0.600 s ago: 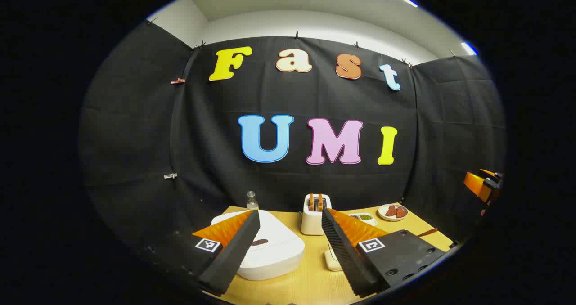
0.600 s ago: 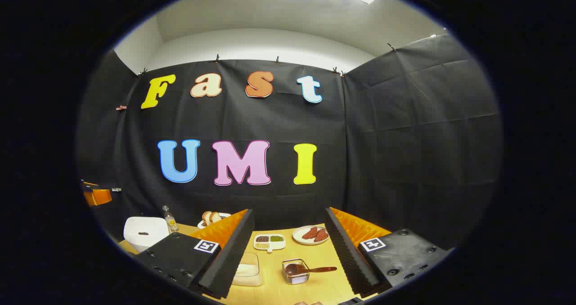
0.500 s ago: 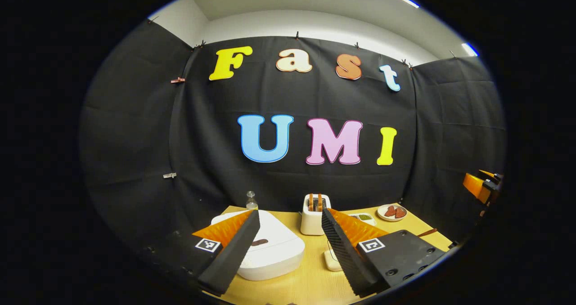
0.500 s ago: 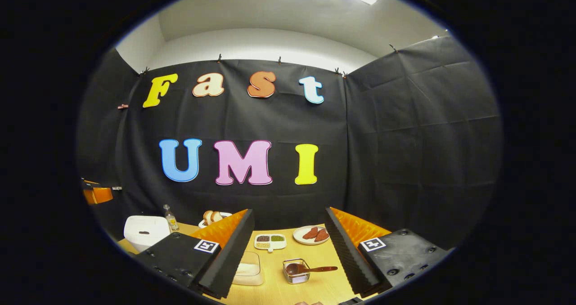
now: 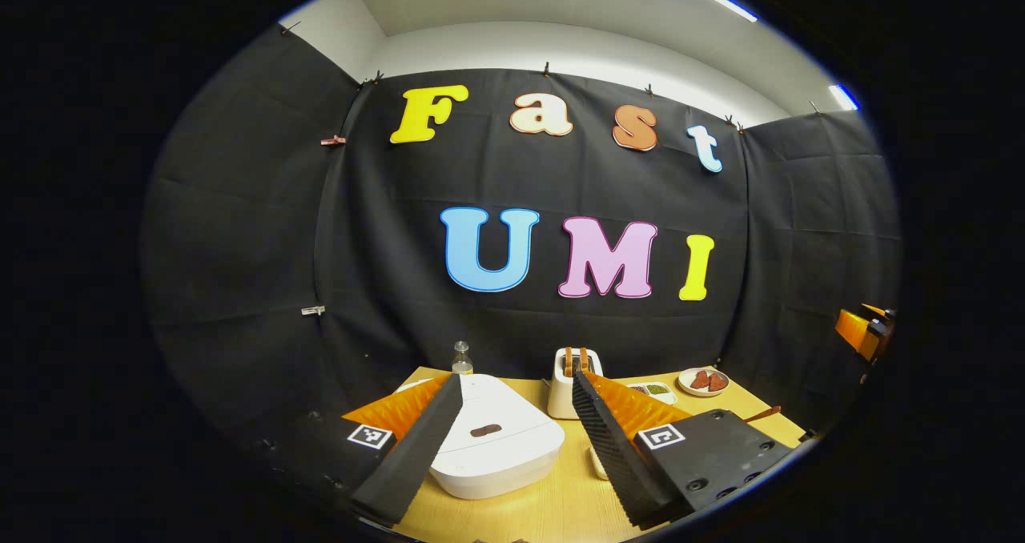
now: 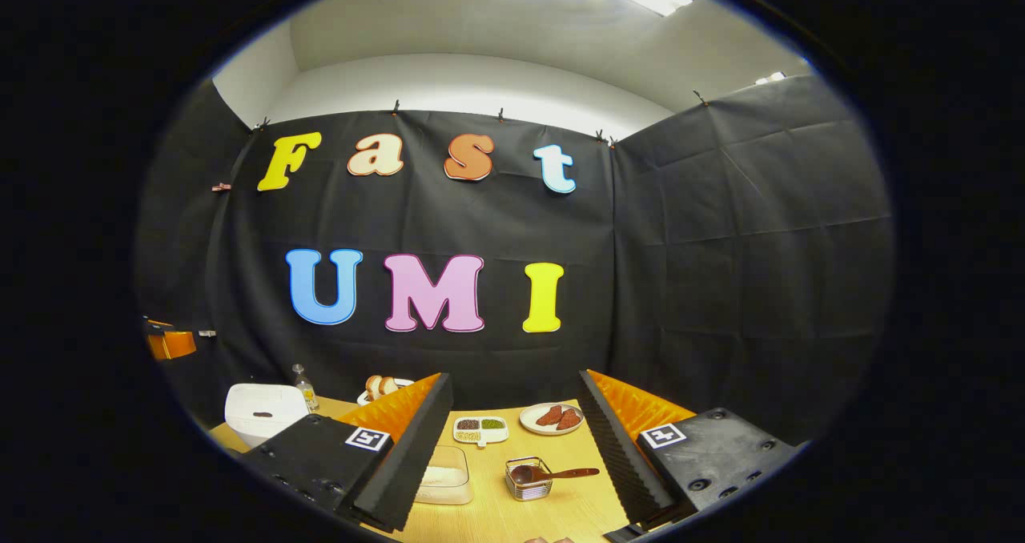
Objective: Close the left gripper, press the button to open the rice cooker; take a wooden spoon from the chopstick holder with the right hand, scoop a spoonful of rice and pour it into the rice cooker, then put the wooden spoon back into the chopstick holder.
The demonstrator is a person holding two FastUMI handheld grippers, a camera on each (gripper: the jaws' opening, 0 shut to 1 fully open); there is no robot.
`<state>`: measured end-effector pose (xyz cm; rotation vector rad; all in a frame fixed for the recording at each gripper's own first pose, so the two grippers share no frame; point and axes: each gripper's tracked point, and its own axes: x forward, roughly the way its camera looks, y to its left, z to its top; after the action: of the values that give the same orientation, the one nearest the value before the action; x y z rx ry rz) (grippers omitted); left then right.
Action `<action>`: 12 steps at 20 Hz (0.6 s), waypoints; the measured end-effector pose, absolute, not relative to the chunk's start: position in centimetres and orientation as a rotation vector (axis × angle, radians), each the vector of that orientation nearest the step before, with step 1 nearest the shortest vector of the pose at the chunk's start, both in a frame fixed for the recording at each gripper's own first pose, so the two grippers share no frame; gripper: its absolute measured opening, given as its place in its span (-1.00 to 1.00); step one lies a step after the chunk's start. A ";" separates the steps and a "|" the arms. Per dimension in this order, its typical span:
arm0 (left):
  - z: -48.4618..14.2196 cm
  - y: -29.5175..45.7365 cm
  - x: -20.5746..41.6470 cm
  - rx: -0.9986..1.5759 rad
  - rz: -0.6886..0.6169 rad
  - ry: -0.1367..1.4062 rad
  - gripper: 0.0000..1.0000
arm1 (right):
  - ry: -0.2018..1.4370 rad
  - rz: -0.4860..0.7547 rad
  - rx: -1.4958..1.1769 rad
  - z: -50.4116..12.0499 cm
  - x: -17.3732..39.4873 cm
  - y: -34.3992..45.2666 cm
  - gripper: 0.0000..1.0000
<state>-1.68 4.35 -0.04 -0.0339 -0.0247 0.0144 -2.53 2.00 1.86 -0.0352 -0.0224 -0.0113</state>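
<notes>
Hovering above the near edge of the desk [image 5: 552,503], the left tongs [image 5: 512,439] stand wide apart with nothing between their fingers. Beyond them in the left gripper view sits the white rice cooker [image 5: 500,447], lid down, with its dark oval button [image 5: 485,430] on top facing the camera. It rests toward the left side of the desk. Behind it, near the far edge, stands a small clear bottle [image 5: 461,357]. A white toaster [image 5: 572,379] with two slices in its slots stands just right of the cooker, toward the far edge.

The right tongs [image 6: 512,447] are likewise spread wide and hold nothing. Between their fingers in the right gripper view lies the chopstick holder [image 6: 528,480], a small wire-and-glass box, with the wooden spoon [image 6: 552,473] lying across it, bowl inside and handle pointing right over the rim. Just left of it sits a clear container of rice [image 6: 444,479], partly hidden by the left finger. Farther back are a white divided dish [image 6: 480,428] with dark and green grains and a white plate [image 6: 551,418] carrying reddish-brown pieces, both near the far edge. A plate of bread [image 6: 380,387] shows by the far left corner, next to the bottle.

In the right gripper view the rice cooker stands at the far left of the desk, well apart from the holder.
</notes>
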 end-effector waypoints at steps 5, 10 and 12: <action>-0.5 4.6 -1.0 -0.063 0.053 -0.025 0.91 | -0.006 0.034 -0.013 0.9 -0.6 2.8 0.95; -1.3 4.2 0.6 -0.095 0.059 -0.001 0.92 | 0.003 0.069 -0.024 -0.1 1.8 2.5 0.96; -1.2 4.6 1.6 -0.102 0.081 0.009 0.92 | 0.006 0.085 -0.024 -0.4 2.9 2.4 0.96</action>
<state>1.55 4.63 -1.18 -0.1023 0.0086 0.0810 2.87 2.42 -0.40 -0.0237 0.0062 0.0847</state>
